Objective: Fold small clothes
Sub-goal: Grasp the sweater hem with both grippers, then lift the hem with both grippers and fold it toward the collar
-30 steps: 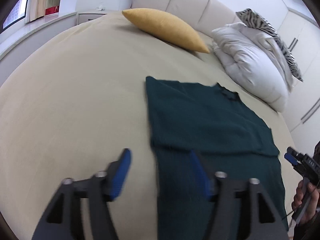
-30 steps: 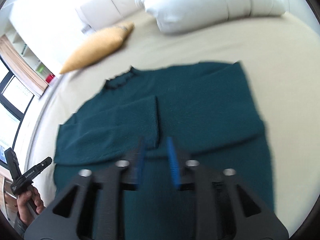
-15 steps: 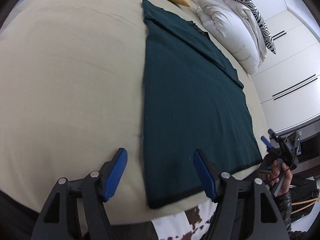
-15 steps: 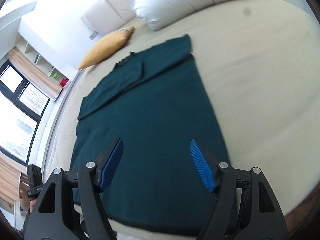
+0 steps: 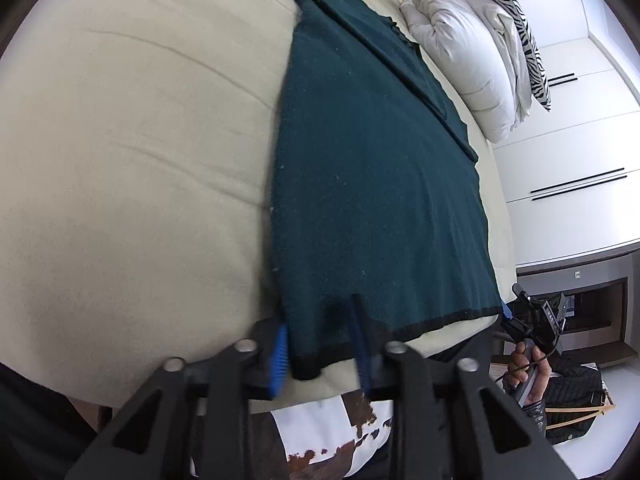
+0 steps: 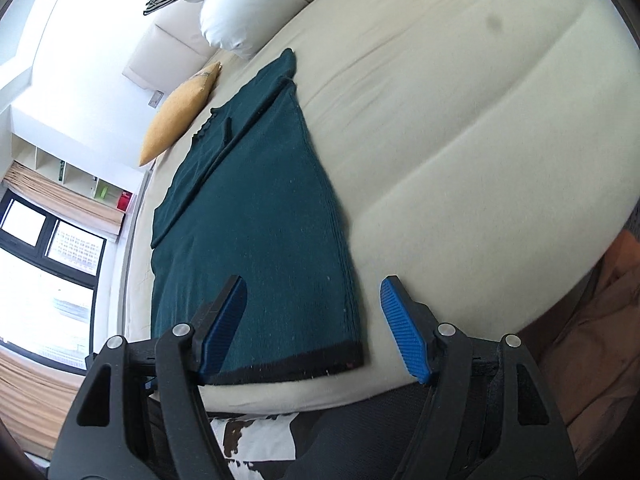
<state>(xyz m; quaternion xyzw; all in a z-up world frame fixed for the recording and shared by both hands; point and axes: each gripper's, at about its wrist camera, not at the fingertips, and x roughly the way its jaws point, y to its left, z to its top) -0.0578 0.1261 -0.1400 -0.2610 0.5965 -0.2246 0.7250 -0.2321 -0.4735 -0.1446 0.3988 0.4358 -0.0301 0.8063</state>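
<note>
Hem corners are the nearest features in both wrist views. The left tongs [image 5: 320,350] are seen narrowed around the near left corner of the dark green sweater [image 5: 376,184]; the blue pads sit either side of the black hem band, but whether the cloth is actually pinched cannot be told, since the frame is blurred there and a gap appears between the pads. The right tongs [image 6: 314,330] are spread wide, one pad over the knit and the other over bare sheet, straddling the near right corner of the sweater [image 6: 260,240] without touching it. This placement is judged to prepare a two-corner lift, so that the hem can be carried evenly toward the collar. The sweater is laid flat on the bed [image 5: 132,128], hem at the near mattress edge, with its sleeves already folded across the chest at the far end; the sleeve fold is judged done, the lengthwise fold not yet begun. Beyond the collar a yellow cushion [image 6: 180,116] is noted, and farther still white pillows [image 5: 464,60] against the headboard.
</note>
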